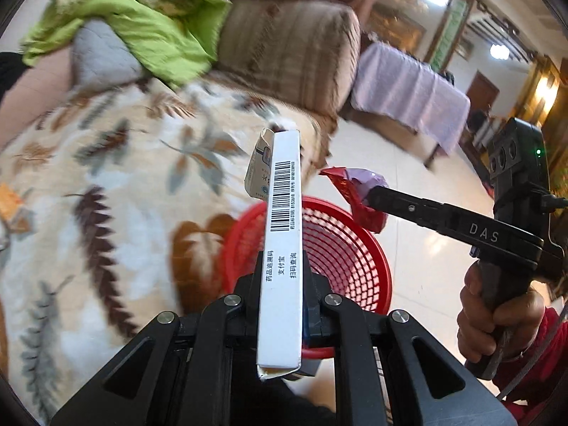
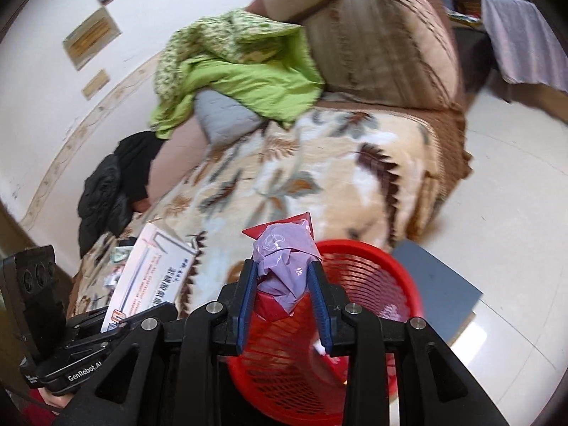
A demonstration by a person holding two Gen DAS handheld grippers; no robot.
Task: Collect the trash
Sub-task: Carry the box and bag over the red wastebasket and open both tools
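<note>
My left gripper [image 1: 282, 277] is shut on a flat white medicine box [image 1: 284, 234] with a barcode, held edge-on above the red mesh basket [image 1: 340, 248]. My right gripper [image 2: 284, 269] is shut on a crumpled purple and red wrapper [image 2: 284, 262], held over the near rim of the same basket [image 2: 372, 269]. In the left wrist view the right gripper [image 1: 369, 195] comes in from the right with the wrapper [image 1: 358, 191] above the basket. In the right wrist view the left gripper [image 2: 117, 319] shows at the lower left with the box [image 2: 149, 273].
A sofa with a leaf-patterned blanket [image 2: 301, 181] stands beside the basket. A green quilt [image 2: 241, 71] and dark clothing [image 2: 117, 184] lie on it. Small scraps [image 2: 117, 255] lie on the blanket. A cloth-covered table [image 1: 408, 88] stands beyond on the pale tiled floor [image 1: 426, 266].
</note>
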